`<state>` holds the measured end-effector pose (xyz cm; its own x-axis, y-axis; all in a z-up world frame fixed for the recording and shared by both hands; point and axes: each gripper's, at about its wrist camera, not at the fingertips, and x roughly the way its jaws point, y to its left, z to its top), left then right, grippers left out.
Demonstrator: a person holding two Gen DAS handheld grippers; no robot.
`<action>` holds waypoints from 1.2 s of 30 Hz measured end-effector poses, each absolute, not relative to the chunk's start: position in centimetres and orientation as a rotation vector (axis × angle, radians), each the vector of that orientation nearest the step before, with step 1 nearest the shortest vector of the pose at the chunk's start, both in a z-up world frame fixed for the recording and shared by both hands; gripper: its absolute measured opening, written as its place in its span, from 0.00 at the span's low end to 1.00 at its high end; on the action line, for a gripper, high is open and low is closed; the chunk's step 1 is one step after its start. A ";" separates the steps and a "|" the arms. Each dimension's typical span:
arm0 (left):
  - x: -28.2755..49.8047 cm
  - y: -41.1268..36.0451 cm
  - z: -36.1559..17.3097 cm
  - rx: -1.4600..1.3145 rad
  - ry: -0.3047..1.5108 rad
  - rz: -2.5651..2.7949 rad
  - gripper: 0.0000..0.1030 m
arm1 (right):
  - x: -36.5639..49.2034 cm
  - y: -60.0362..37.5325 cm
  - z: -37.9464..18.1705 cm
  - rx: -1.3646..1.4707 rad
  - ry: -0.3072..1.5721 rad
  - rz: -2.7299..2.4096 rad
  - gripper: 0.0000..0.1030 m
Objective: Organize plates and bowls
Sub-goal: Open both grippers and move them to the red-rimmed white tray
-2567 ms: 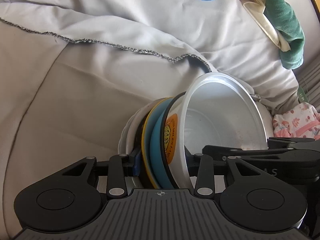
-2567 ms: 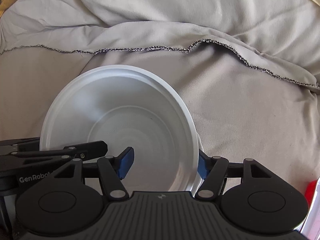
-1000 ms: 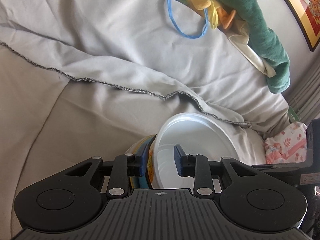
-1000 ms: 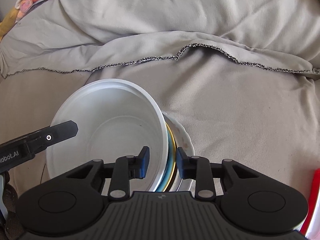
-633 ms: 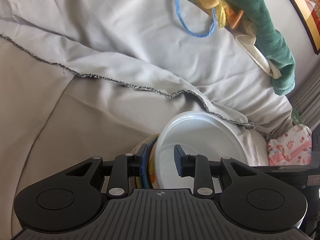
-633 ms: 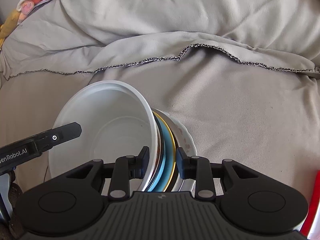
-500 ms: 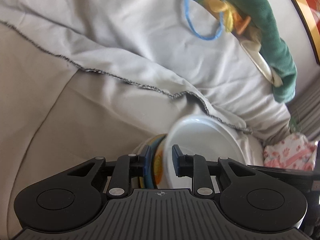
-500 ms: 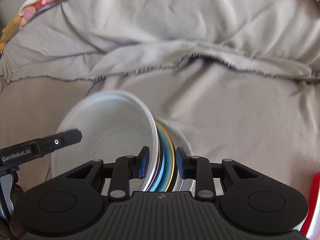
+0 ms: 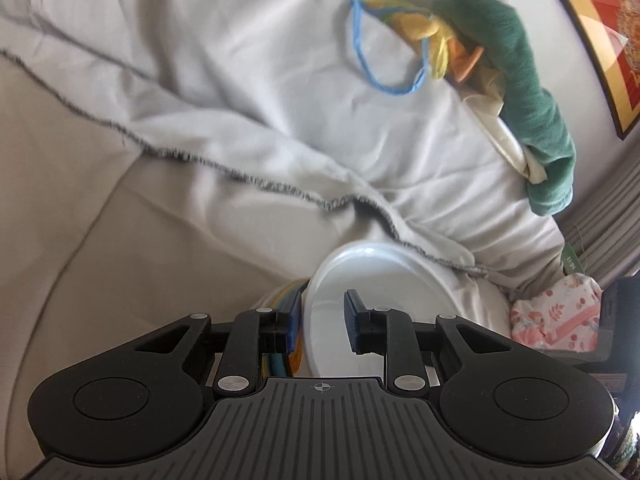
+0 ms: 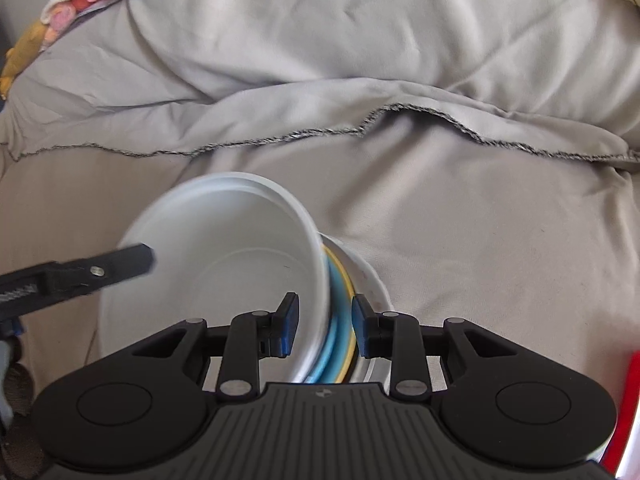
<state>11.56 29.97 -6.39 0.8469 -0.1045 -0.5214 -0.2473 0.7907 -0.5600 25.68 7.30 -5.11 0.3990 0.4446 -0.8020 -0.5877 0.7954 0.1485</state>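
Bright, soft daylight fills both views; the white bowl (image 10: 224, 264) is motion-blurred, fisheye bending warps the edges, and glare streaks the framed picture (image 9: 608, 40).

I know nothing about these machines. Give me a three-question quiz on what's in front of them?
1. True or false: the white bowl sits on top of the stack of plates.
2. What does the right claw grip?
A. stack's edge
B. green towel
C. blue cord
3. What soft surface lies beneath the dishes?

Key
1. True
2. A
3. The grey blanket
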 end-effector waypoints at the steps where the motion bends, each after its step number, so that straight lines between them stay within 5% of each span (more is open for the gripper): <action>1: 11.1 29.8 -6.0 -0.656 0.544 0.088 0.26 | 25.6 6.9 -5.1 -0.158 0.959 0.663 0.28; 9: 10.4 25.7 -1.6 -0.628 0.440 0.082 0.26 | 24.4 -0.5 -1.1 0.007 0.850 0.724 0.28; 15: 16.6 16.1 0.0 -0.538 0.620 -0.083 0.26 | 26.1 -11.8 -1.0 0.125 0.832 0.574 0.28; 26: 27.1 -5.0 -8.9 -0.380 1.041 -0.438 0.26 | 30.6 -31.0 -8.6 0.372 0.950 0.167 0.31; 28: 27.6 -6.9 -10.4 -0.329 1.069 -0.407 0.26 | 30.7 -32.3 -9.7 0.381 0.938 0.119 0.40; 34: 28.0 -7.3 -12.2 -0.286 1.097 -0.342 0.26 | 31.6 -33.4 -12.1 0.432 0.984 0.134 0.41; 36: 27.9 -6.6 -12.2 -0.317 1.098 -0.352 0.17 | 31.7 -32.1 -12.3 0.410 1.005 0.161 0.42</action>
